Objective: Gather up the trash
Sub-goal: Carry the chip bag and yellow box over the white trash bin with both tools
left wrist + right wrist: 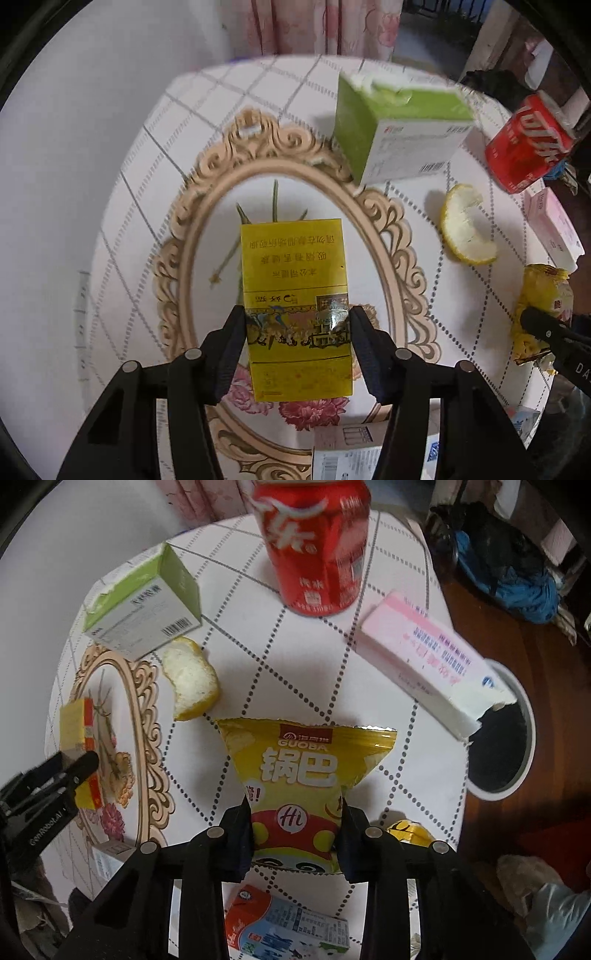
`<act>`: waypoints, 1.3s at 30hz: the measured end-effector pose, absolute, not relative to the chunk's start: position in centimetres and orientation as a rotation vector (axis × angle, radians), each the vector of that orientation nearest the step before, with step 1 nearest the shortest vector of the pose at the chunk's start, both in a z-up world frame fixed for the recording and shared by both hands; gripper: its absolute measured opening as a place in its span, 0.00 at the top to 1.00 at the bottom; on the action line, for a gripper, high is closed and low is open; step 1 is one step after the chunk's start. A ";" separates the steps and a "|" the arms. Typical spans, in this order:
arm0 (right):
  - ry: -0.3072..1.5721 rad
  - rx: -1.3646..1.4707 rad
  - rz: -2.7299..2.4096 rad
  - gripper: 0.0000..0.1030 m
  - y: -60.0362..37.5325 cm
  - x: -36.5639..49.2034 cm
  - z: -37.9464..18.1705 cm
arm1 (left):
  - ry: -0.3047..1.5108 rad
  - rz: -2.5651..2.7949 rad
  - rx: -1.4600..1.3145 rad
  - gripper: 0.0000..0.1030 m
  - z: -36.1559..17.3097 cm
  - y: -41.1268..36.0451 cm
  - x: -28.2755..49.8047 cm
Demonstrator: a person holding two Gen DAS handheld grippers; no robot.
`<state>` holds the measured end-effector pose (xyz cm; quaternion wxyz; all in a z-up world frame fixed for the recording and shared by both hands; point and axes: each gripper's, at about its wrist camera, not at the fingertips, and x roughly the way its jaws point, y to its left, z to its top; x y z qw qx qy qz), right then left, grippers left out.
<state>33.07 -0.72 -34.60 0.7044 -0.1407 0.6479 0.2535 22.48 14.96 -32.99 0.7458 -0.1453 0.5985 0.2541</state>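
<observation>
Black fingers of the left hand-held gripper are clamped on both long edges of a flat yellow cardboard cigarette pack, holding it above the ornate oval beige tray with painted flowers. Ahead and to the right of that left hand-held gripper a green and white carton with a torn top sits at the tray's far rim, and right of the carton stands a red soda can. Nearer, a curled piece of yellow citrus peel lies on the white counter with a dotted grid cloth, beside the tray's right rim.

Over to the right hand-held gripper: its fingers pinch the lower part of a yellow crinkled snack bag with white lettering, bag mouth pointing away. Straight ahead of it is the red soda can, upright. Ahead to the right lies a long pink and white box, one torn end reaching over the counter's edge above a round white-rimmed bin with a dark liner on the wooden floor. Ahead left, the peel lies just beside the green carton. Under this gripper, close to the lens, lies an orange, blue and white carton.
</observation>
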 end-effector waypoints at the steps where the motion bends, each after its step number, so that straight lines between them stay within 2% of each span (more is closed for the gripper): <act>1: 1.428 -0.318 0.570 0.64 -0.8 32.9 -34.2 | 1.296 0.561 -0.303 0.49 -32.2 14.7 22.4; 13: 1.221 -0.329 0.650 0.64 -5.9 31.4 -25.9 | 1.113 0.555 -0.224 0.49 -23.3 8.8 21.6; 23: 1.157 -0.241 0.564 0.64 -19.5 35.3 -21.3 | 0.999 0.358 -0.215 0.49 -17.9 -2.0 26.7; 30: 1.226 -0.156 0.433 0.64 -29.1 42.7 -24.8 | 1.058 0.213 -0.251 0.49 -21.2 -9.8 35.0; 39: 1.400 -0.158 0.423 0.64 -33.6 52.5 -36.3 | 1.209 0.167 -0.369 0.49 -30.6 -14.3 45.0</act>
